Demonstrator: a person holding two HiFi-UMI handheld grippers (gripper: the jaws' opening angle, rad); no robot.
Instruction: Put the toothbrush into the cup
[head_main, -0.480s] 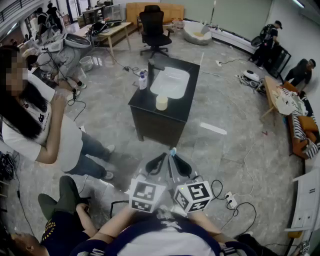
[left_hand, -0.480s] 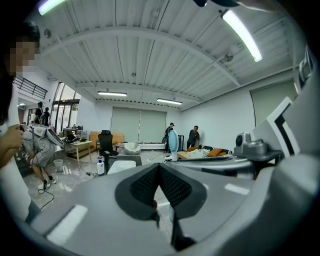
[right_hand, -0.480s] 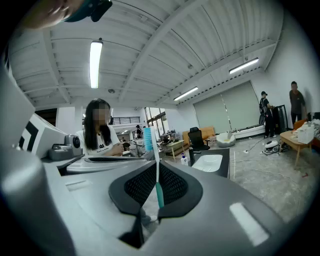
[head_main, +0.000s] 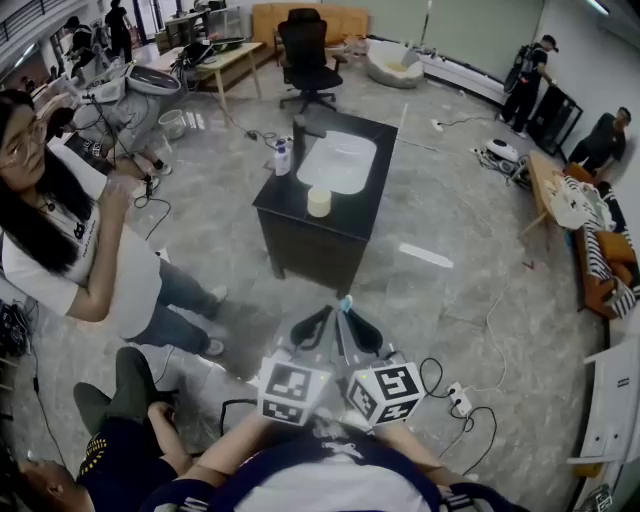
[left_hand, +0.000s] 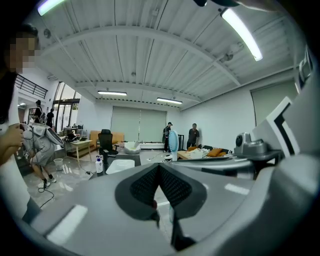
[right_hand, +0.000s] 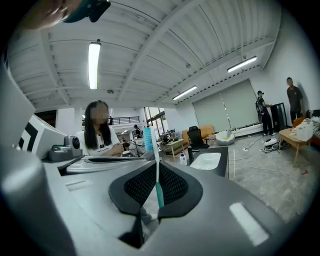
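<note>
Two grippers are held side by side close to the person's body, at the near edge of the head view, with their marker cubes almost touching. The right gripper (right_hand: 157, 169) is clenched on the toothbrush (right_hand: 158, 187). Its pads pinch the teal-and-white handle, and the brush stands upright out of the jaws with its blue bristle head on top. In the head view the brush tip (head_main: 346, 302) pokes up just beyond the right gripper (head_main: 351, 320).

The left gripper (left_hand: 159, 168) has its jaws pressed together with nothing between them. In the head view the left gripper (head_main: 321, 317) sits just left of the right one. The brush head (left_hand: 172, 142) shows past the left jaws on their right.

The cup (head_main: 319, 202) stands well apart from both grippers, on the near part of a dark table (head_main: 281, 198) further out on the floor. Behind the cup lies a white tray (head_main: 338, 163), and a bottle (head_main: 284, 158) stands at the tray's left. A person (head_main: 75, 255) in a white shirt stands to the left of the table, and a black chair (head_main: 305, 52) is beyond it.
</note>
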